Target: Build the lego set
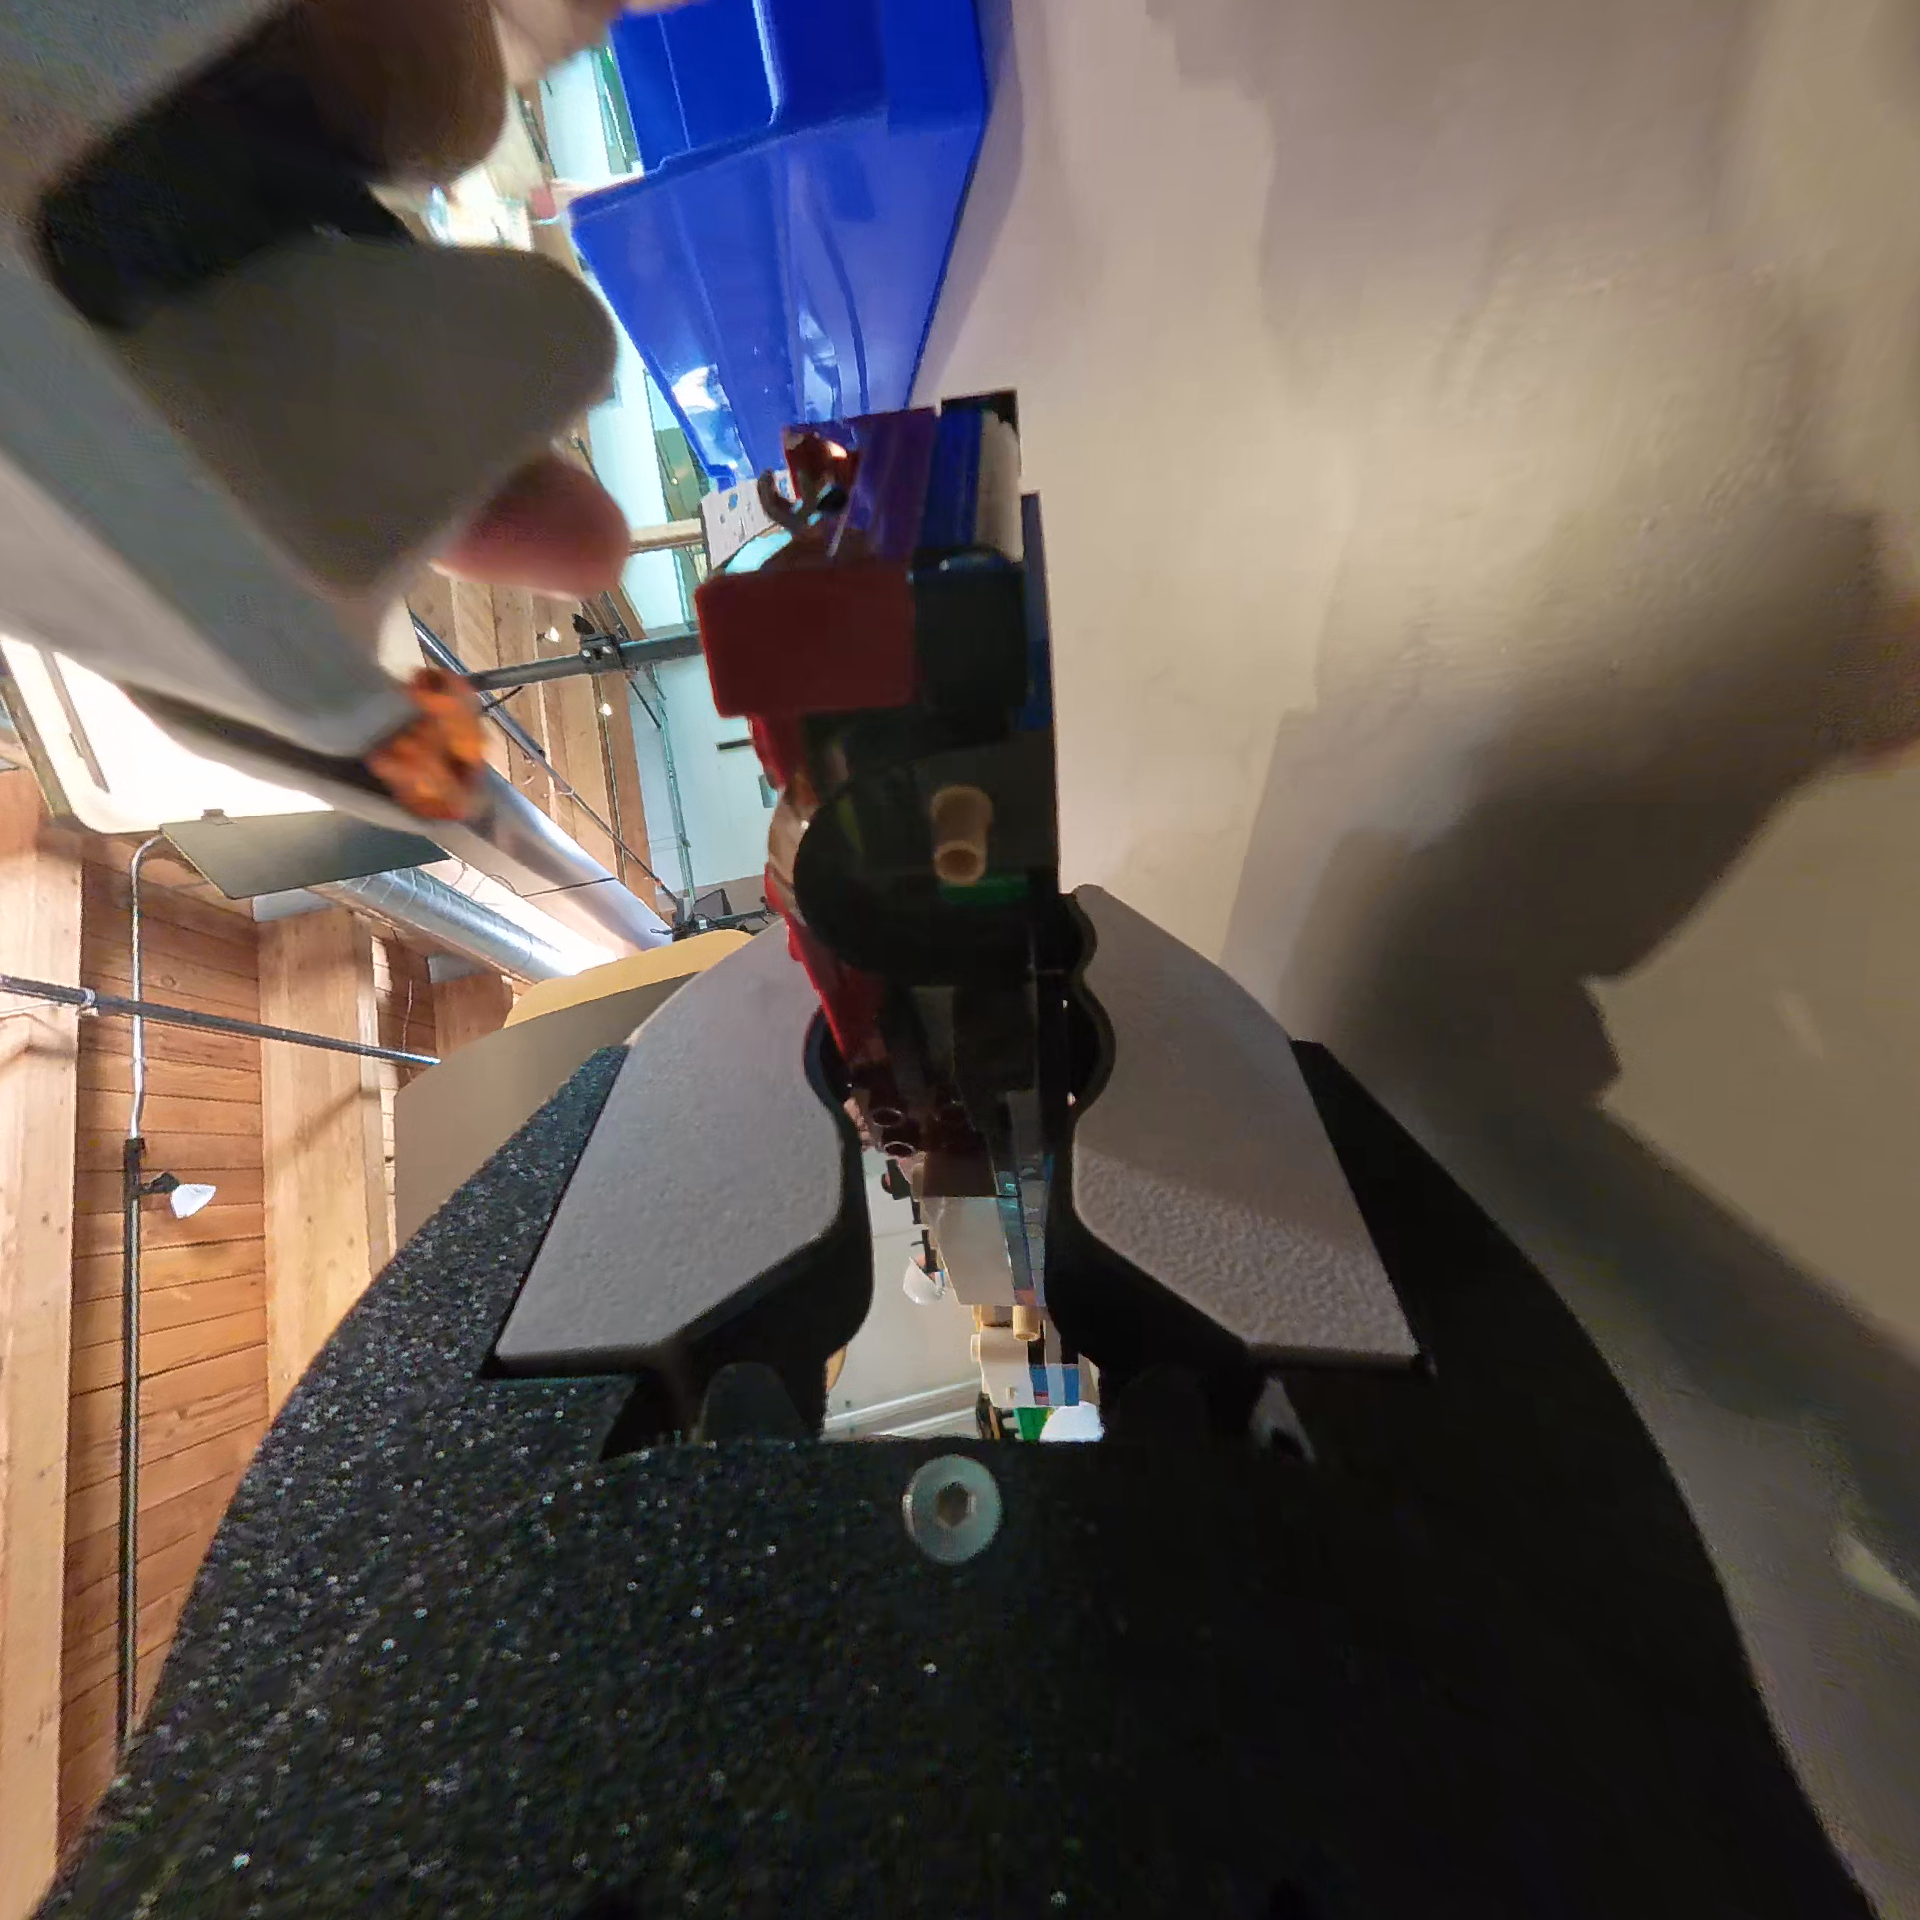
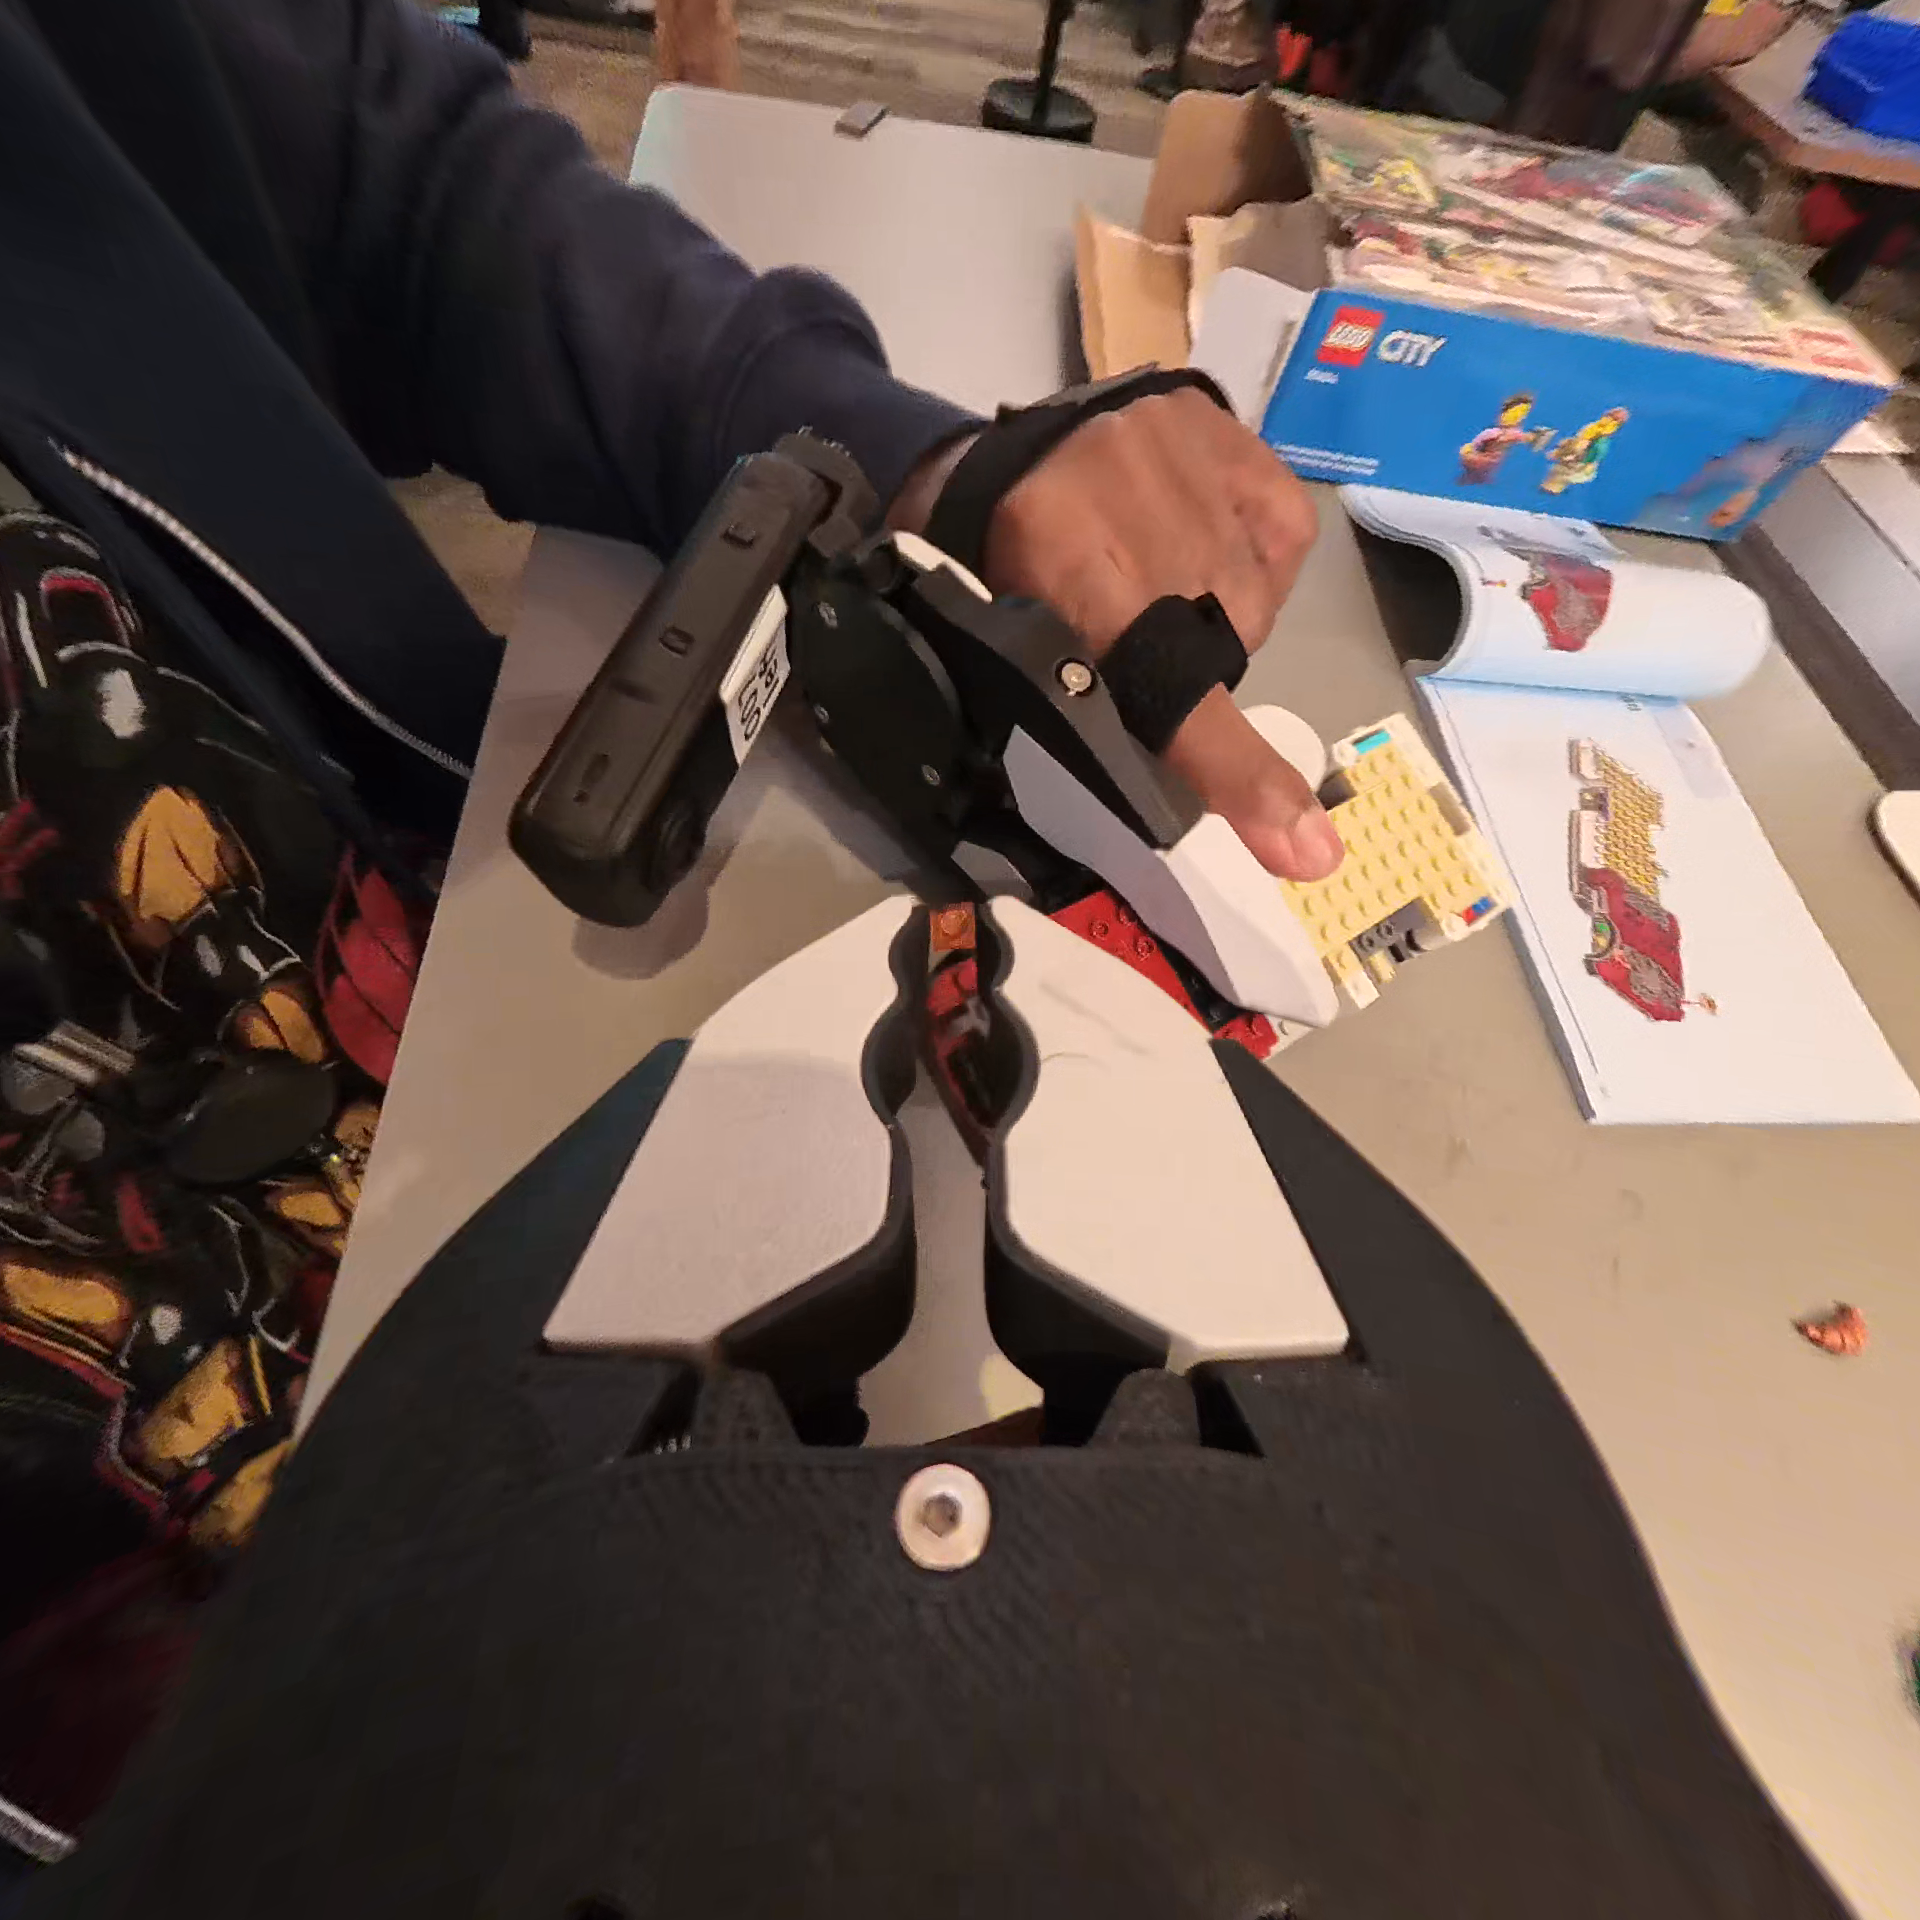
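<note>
The left gripper (image 1: 951,997) had its fingers clamped on a studded red-and-black plastic brick model (image 1: 914,727); the right gripper (image 2: 954,935) had its fingers pinching a small translucent orange square stud piece (image 2: 953,924).

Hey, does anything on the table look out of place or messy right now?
One small orange piece lies alone on the grey table, apart from the booklet and the box.

L wrist cam rolled sideways, close; R wrist cam looks down; both share brick model (image 1: 914,727).
</note>
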Motion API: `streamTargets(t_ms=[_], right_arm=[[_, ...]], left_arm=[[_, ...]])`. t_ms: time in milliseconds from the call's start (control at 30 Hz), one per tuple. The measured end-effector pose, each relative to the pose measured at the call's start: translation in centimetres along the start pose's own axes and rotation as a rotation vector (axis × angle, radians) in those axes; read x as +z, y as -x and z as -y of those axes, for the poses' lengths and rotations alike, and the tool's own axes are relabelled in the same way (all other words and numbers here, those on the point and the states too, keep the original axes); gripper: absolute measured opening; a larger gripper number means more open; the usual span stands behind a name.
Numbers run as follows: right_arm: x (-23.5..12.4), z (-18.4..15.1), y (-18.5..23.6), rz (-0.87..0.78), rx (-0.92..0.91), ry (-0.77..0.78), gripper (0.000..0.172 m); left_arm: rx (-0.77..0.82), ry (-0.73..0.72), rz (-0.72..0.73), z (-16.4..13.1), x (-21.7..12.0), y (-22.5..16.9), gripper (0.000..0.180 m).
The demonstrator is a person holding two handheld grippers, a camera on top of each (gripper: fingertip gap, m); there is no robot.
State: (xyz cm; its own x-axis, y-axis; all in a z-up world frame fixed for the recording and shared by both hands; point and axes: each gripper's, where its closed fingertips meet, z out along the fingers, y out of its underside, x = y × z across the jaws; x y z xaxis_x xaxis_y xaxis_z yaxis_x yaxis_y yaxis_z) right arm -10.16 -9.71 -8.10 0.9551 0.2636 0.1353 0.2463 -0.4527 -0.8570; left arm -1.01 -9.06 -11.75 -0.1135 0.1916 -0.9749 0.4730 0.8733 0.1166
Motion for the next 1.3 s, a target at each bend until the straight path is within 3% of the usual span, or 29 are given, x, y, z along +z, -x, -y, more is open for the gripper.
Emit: streamTargets(t_ms=[400, 633, 1000, 1300], right_arm=[[0.8, -1.2, -0.1, 0.055, -0.001, 0.067, 0.011], [0.6, -1.7, 0.8, -0.039, -0.003, 0.059, 0.013], [8.2, -3.0, 3.7, 0.020, 0.107, 0.156, 0.019], [11.1, -3.1, 5.2, -0.011, 0.159, 0.293, 0.024]], left_arm=[[0.010, -0.021, -0.032, 0.1, -0.1, -0.6, 0.036], [-0.099, 0.025, -0.009, -3.2, 0.0, -0.3, 0.036], [-0.163, 0.149, 0.052, -9.5, -1.1, 0.9, 0.036], [-0.166, 0.151, 0.062, -9.5, -1.7, 1.4, 0.036]])
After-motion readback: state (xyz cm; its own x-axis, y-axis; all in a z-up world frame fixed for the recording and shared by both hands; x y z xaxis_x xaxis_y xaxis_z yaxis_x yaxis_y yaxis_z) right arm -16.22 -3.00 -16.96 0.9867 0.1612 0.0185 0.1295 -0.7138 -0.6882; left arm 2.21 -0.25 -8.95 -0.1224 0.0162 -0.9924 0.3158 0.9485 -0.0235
